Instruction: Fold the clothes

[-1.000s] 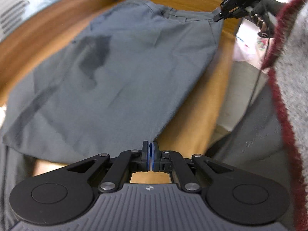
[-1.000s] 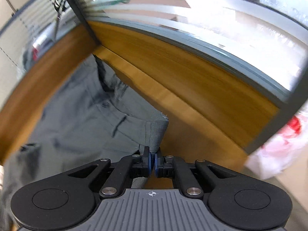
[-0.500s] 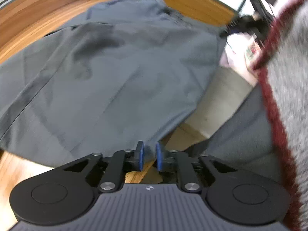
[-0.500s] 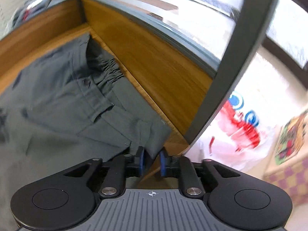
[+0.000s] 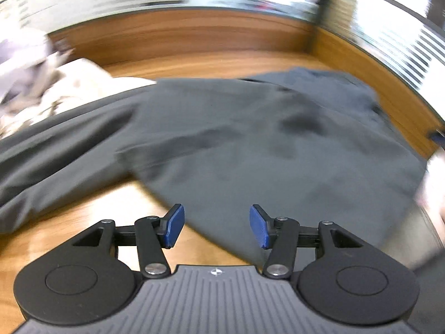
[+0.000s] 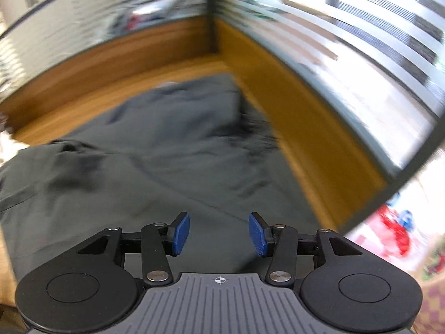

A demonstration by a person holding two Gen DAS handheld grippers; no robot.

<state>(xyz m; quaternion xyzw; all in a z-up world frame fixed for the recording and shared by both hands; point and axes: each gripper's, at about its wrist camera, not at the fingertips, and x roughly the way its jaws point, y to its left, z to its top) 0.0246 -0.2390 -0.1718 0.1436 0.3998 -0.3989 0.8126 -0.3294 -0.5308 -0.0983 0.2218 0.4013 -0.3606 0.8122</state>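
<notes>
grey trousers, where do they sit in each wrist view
Left wrist: the grey trousers spread across the middle, from the left edge to the right, just beyond the opening jaws.
Right wrist: the grey trousers fill the centre and left, beyond the opening jaws.
Shared landmark: the wooden corner wall behind them.

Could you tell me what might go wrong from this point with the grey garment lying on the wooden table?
1. The grey garment lies near the table's front edge, with the tools' jaws opening and nothing between them; it might slide off.
2. A fold juts left across the garment; left unsmoothed, it could crease the next fold.
3. The pale cloth pile touches the garment and could get caught in the next grasp.
</notes>
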